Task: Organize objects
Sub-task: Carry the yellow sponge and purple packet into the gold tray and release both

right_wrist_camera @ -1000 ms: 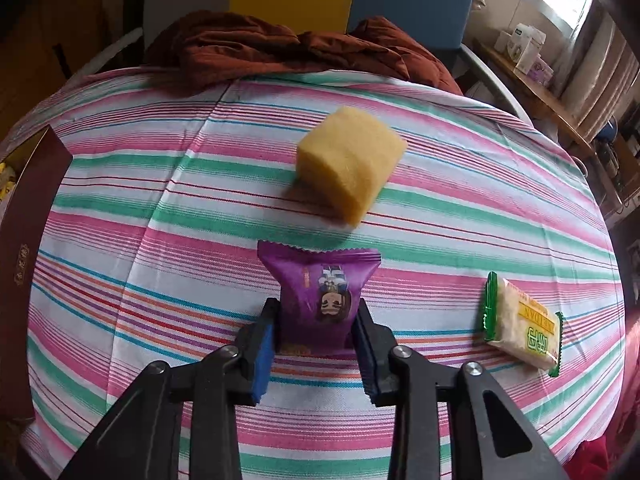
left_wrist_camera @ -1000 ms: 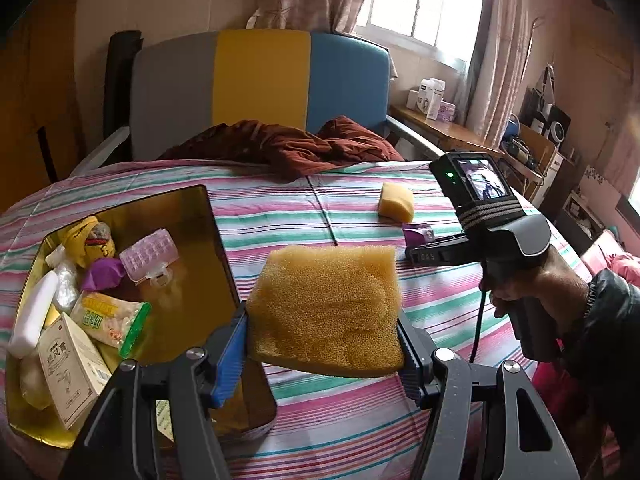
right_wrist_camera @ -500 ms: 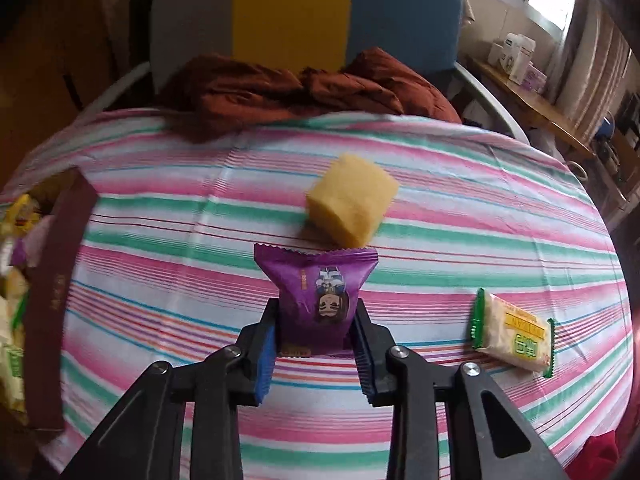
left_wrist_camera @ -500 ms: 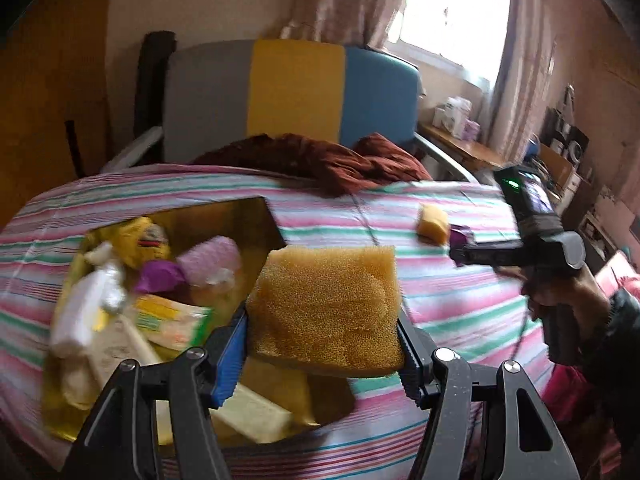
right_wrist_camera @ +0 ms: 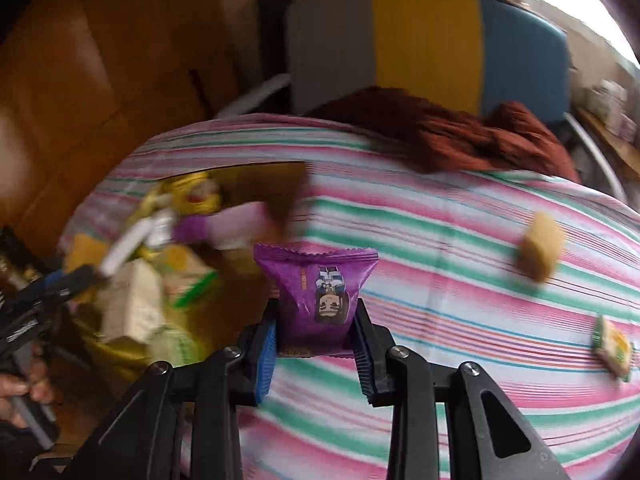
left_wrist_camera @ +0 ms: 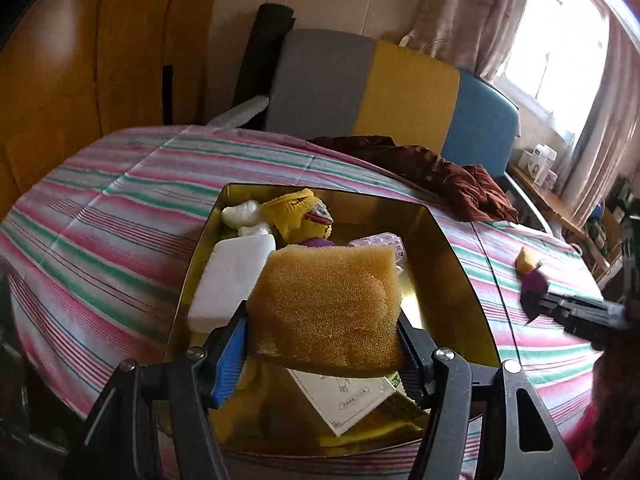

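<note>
Clamped between the closed jaws of the left gripper point(left_wrist_camera: 322, 346), a yellow sponge point(left_wrist_camera: 326, 306) is held above the gold tin point(left_wrist_camera: 448, 248) of assorted items, while a purple snack packet point(right_wrist_camera: 318, 296) is gripped by the right gripper point(right_wrist_camera: 316, 350) over the striped surface point(right_wrist_camera: 460, 240).

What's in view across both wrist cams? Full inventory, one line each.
large sponge: 1, yellow-brown, in left gripper above tray
tray: 1, gold, on table
plush toy: 1, yellow, tray's far end
white bottle: 1, white, tray's left side
paper box: 1, off-white, tray's near end
purple snack packet: 1, purple, in right gripper
small sponge: 1, yellow, on cloth, right
green-edged packet: 1, yellow and green, on cloth, far right
tablecloth: 1, pink, green, white stripes
brown cloth: 1, table's far edge
chair: 1, grey, yellow, blue
left gripper: shut on large sponge
right gripper: shut on purple snack packet
</note>
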`<state>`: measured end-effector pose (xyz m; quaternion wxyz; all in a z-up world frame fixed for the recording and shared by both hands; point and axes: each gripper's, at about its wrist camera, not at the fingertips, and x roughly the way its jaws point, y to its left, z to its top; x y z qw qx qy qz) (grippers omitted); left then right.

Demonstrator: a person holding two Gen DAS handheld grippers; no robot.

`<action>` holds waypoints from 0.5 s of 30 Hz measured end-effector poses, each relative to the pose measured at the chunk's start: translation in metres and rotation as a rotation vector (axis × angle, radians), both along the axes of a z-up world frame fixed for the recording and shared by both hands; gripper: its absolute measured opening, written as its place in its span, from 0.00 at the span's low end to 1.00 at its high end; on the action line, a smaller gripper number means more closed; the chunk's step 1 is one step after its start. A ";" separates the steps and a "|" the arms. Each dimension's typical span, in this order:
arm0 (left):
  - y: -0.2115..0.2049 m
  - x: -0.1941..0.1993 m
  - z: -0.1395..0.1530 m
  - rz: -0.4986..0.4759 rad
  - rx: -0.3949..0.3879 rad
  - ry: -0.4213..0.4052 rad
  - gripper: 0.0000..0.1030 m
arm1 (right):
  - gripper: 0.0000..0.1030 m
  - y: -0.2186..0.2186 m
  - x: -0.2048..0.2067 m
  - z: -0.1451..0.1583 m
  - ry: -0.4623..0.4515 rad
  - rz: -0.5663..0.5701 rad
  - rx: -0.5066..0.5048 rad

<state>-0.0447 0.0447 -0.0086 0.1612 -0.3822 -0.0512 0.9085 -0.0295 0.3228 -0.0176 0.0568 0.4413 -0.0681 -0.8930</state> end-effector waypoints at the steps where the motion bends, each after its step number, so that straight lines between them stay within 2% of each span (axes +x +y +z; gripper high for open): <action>1: 0.000 -0.002 0.000 0.000 0.006 -0.003 0.63 | 0.32 -0.010 -0.002 0.000 0.002 0.018 -0.005; 4: 0.005 -0.012 0.003 -0.011 0.024 -0.006 0.63 | 0.34 -0.037 -0.008 -0.001 -0.002 0.074 -0.040; 6: 0.012 -0.019 0.008 -0.018 0.019 0.009 0.63 | 0.39 -0.053 -0.010 -0.005 -0.009 0.098 -0.041; 8: 0.018 -0.027 0.010 -0.022 0.014 0.014 0.64 | 0.44 -0.064 -0.010 -0.009 -0.019 0.102 -0.037; 10: 0.024 -0.036 0.008 -0.028 0.021 0.000 0.65 | 0.44 -0.066 -0.010 -0.013 -0.026 0.091 -0.040; 12: 0.029 -0.043 0.005 -0.034 0.021 -0.014 0.69 | 0.45 -0.065 -0.008 -0.017 -0.032 0.077 -0.053; 14: 0.033 -0.048 0.001 -0.041 0.023 -0.028 0.80 | 0.46 -0.065 -0.003 -0.019 -0.032 0.067 -0.055; 15: 0.034 -0.049 0.000 -0.047 0.030 -0.028 0.82 | 0.47 -0.065 -0.001 -0.018 -0.028 0.060 -0.043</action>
